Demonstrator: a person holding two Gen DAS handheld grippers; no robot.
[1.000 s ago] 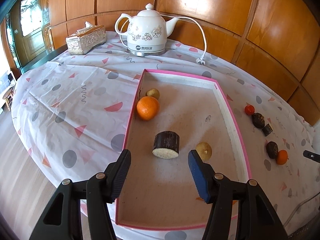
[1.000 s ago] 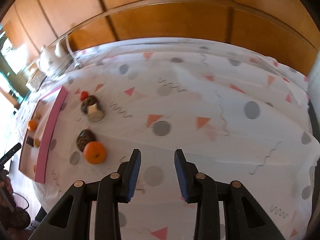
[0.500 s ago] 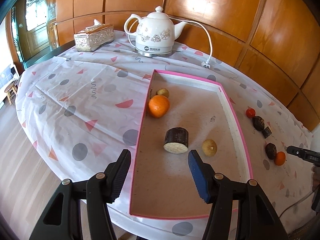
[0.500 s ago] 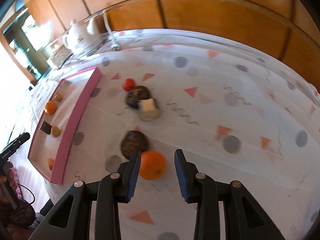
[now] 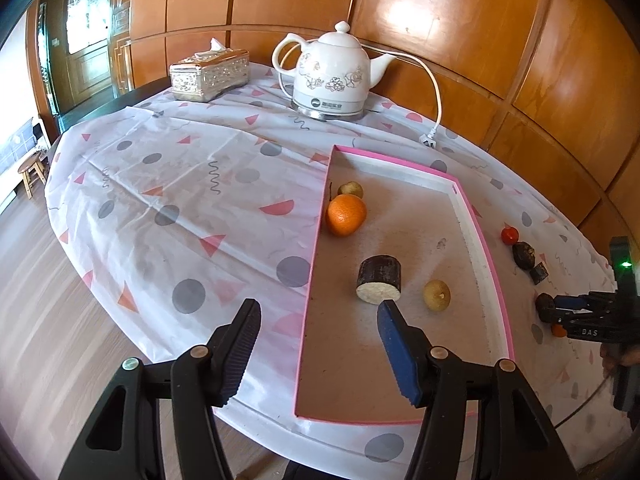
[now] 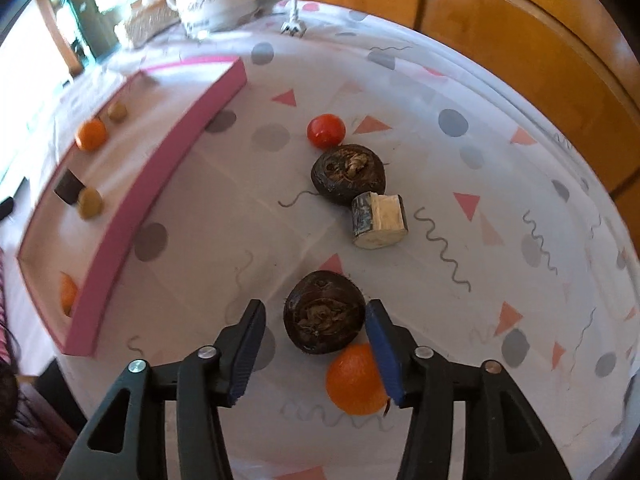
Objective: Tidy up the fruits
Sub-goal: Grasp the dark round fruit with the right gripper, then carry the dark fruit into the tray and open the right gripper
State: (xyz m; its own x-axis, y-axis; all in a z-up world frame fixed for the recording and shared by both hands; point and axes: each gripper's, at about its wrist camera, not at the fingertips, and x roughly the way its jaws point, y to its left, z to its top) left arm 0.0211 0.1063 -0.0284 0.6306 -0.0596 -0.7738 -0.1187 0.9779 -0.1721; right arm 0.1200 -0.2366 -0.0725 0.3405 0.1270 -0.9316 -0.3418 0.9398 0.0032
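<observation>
Since a second ago the right gripper (image 6: pixel 314 346) has swung over to the dark round fruit (image 6: pixel 324 316), jaws opening around it unpressed, an orange (image 6: pixel 354 384) just behind, while the left gripper (image 5: pixel 316 340) hovers half-open and empty over the pink tray (image 5: pixel 476 224)

- The right gripper (image 6: pixel 316 342) has swung from bare tablecloth toward the pink tray (image 6: pixel 160 184), lower over the loose fruit.
- Its jaws are opening, now flanking 1 dark round fruit (image 6: pixel 324 312) (pads not pressing it).
</observation>
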